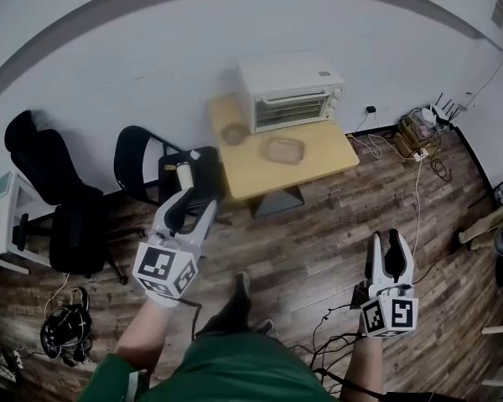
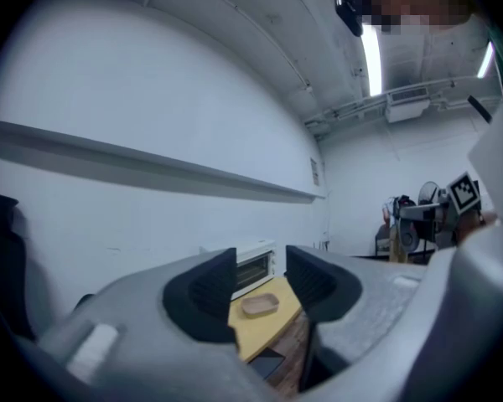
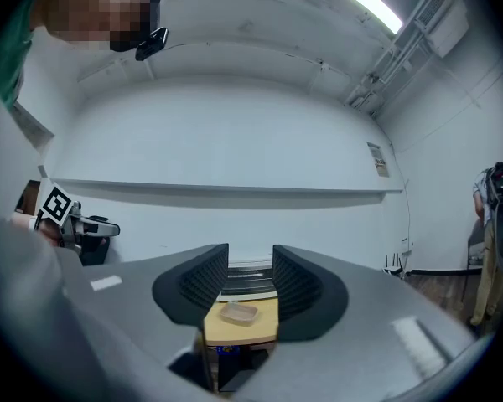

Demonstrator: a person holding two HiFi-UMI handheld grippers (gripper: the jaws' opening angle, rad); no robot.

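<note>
I stand on a wooden floor some way back from a small wooden table (image 1: 318,162). On it are a white toaster oven (image 1: 290,92), a shallow rectangular tray (image 1: 283,149) and a round bowl (image 1: 234,133). My left gripper (image 1: 192,207) is held up at the left, open and empty, nearest a black chair (image 1: 147,167). My right gripper (image 1: 390,245) hangs lower at the right, open and empty, over bare floor. Between the jaws, the left gripper view shows the tray (image 2: 260,305) and oven (image 2: 253,266); the right gripper view shows the tray (image 3: 239,312) on the table (image 3: 239,325).
A second black office chair (image 1: 63,216) stands at the left beside a white desk (image 1: 2,216). Cables and a power strip (image 1: 419,136) lie by the wall at the right, more cables (image 1: 335,333) at my feet. Headphones (image 1: 65,329) rest on the floor at lower left.
</note>
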